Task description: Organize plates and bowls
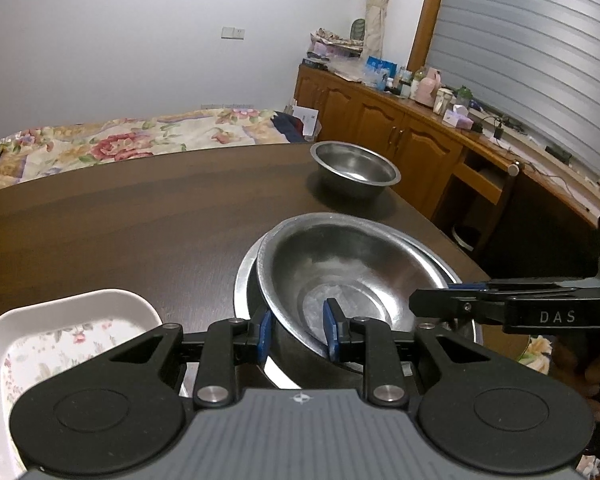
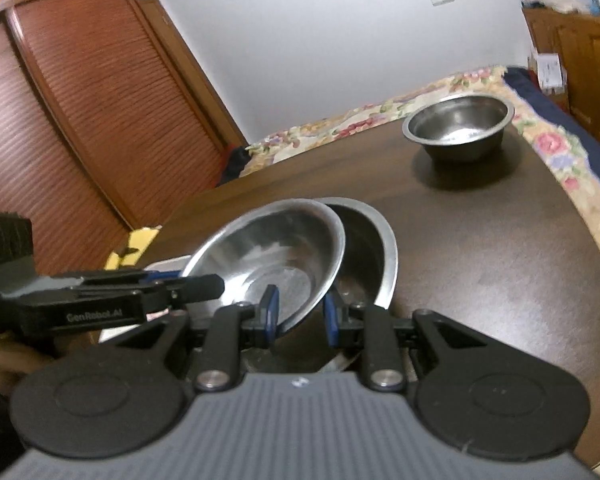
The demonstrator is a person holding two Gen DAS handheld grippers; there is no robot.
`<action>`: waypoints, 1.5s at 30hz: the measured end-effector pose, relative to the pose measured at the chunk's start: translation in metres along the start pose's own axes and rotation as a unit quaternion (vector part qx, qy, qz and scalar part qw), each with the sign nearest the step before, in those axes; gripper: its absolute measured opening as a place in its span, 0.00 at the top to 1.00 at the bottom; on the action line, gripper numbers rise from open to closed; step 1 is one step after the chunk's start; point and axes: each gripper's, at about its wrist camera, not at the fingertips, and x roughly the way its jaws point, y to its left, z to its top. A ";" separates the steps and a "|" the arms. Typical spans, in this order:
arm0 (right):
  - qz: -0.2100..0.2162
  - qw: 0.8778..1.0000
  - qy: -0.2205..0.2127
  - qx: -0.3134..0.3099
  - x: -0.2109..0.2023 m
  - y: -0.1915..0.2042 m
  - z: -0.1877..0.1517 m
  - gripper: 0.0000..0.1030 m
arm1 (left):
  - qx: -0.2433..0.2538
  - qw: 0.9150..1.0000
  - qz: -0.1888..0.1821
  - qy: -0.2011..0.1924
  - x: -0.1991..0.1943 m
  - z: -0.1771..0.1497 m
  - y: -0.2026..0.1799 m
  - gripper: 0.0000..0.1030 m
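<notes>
Now tilted steel bowl (image 1: 340,272) rim between left gripper (image 1: 298,330) pads (image 1: 329,328).

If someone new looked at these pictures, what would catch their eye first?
Probably the tilted shiny steel bowl at the centre, sitting askew inside a larger steel basin, with the left gripper and right gripper each straddling its rim. Next, the lone small steel bowl farther back on the dark wooden table.
</notes>
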 end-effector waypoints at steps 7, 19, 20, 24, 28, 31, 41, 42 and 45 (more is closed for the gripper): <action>-0.031 0.999 -0.011 -0.037 -0.002 0.008 -0.003 0.75 | 0.012 1.000 0.007 -0.001 0.004 0.000 -0.006 0.73; -0.100 0.985 -0.030 -0.141 0.000 0.029 -0.009 0.74 | -0.004 1.000 0.008 -0.019 0.004 -0.008 0.001 0.71; -0.101 0.984 -0.030 -0.143 0.000 0.028 -0.009 0.74 | -0.004 1.000 0.008 -0.019 0.003 -0.009 0.001 0.71; -0.102 0.984 -0.030 -0.145 0.000 0.029 -0.008 0.74 | -0.003 1.000 0.009 -0.024 0.004 -0.009 0.001 0.71; -0.113 0.980 -0.033 -0.158 0.000 0.033 -0.008 0.74 | -0.006 0.999 0.014 -0.030 0.003 -0.009 0.001 0.71; -0.119 0.979 -0.038 -0.163 -0.001 0.035 -0.007 0.73 | -0.003 0.999 0.019 -0.035 0.002 -0.008 -0.001 0.70; -0.107 0.983 -0.042 -0.144 -0.001 0.031 -0.002 0.74 | -0.003 0.999 0.020 -0.037 0.001 -0.006 0.000 0.68; -0.106 0.983 -0.044 -0.142 -0.002 0.031 -0.001 0.74 | -0.003 0.999 0.020 -0.038 0.000 -0.006 0.000 0.67; -0.103 0.984 -0.051 -0.139 -0.007 0.031 0.001 0.74 | 0.001 0.999 0.022 -0.042 -0.002 -0.003 -0.001 0.63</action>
